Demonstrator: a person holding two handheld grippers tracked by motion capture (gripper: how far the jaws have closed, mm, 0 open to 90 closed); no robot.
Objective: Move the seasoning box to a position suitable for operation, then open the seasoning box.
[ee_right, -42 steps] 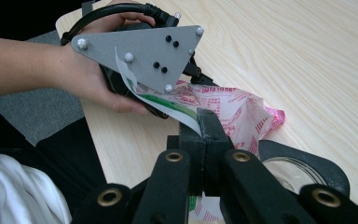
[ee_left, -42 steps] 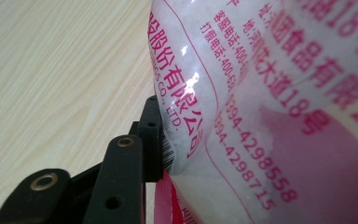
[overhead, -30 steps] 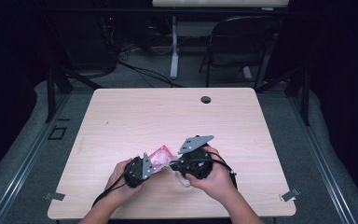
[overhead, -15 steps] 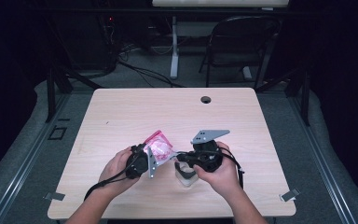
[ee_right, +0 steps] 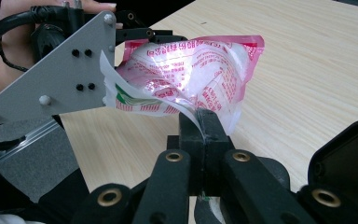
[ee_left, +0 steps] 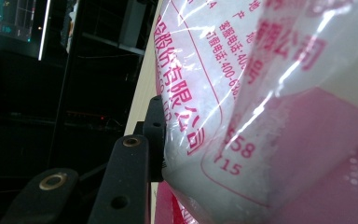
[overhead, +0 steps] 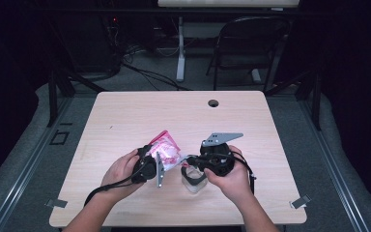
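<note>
Right gripper (ee_right: 200, 122) fingers pinched tight on a torn edge of the pink-and-clear bag (ee_right: 191, 79), left gripper (overhead: 147, 166) fingers clamped part-open around the bag's body, bag held between both hands above the near middle of the table (overhead: 125, 116), clear cup (overhead: 193, 178) just below.

glossy plastic bag (ee_right: 186, 79), matt wooden table (overhead: 125, 116)
</note>
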